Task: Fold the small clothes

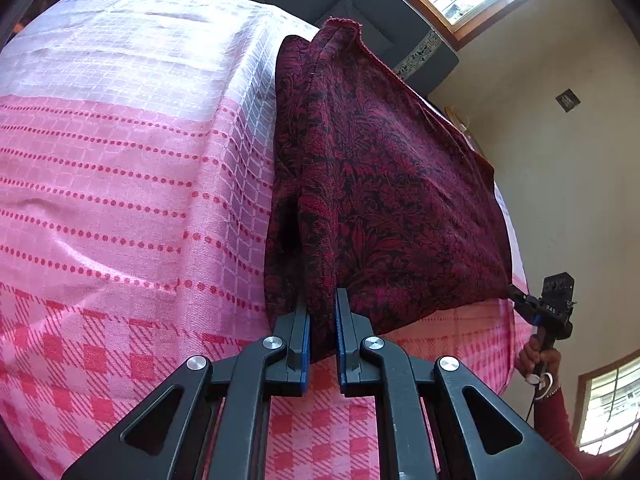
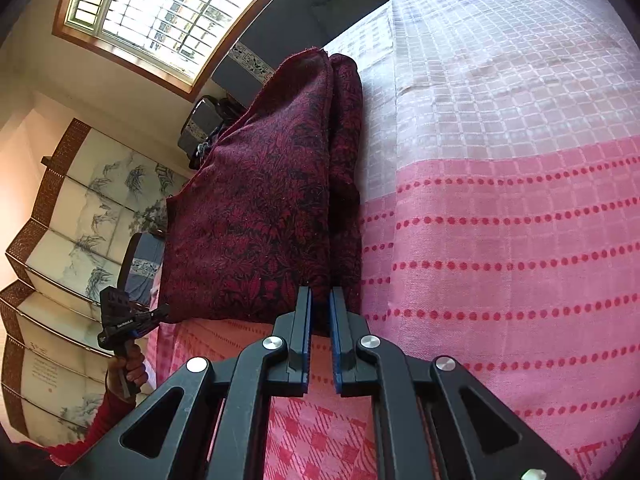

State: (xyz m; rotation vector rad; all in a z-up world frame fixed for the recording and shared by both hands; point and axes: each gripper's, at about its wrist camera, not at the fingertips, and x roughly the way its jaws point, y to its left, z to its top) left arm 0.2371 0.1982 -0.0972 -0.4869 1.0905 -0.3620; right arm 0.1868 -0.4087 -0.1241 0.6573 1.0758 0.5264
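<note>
Each hand-held gripper, left point(image 1: 322, 304) and right point(image 2: 320, 302), is clenched on a corner of the dark red floral-patterned cloth point(image 1: 372, 184), held doubled above the pink checked bedspread point(image 1: 120, 184) (edges look uneven). A slipping corner would spoil the fold.

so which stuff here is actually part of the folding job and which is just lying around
Part of the job:
- dark red patterned cloth, held up between both grippers
- left gripper, shut on one corner
- right gripper, shut on the other corner
- pink checked bedsheet, the surface below

Just lying about:
- folding screen
- window
- dark cushion
</note>
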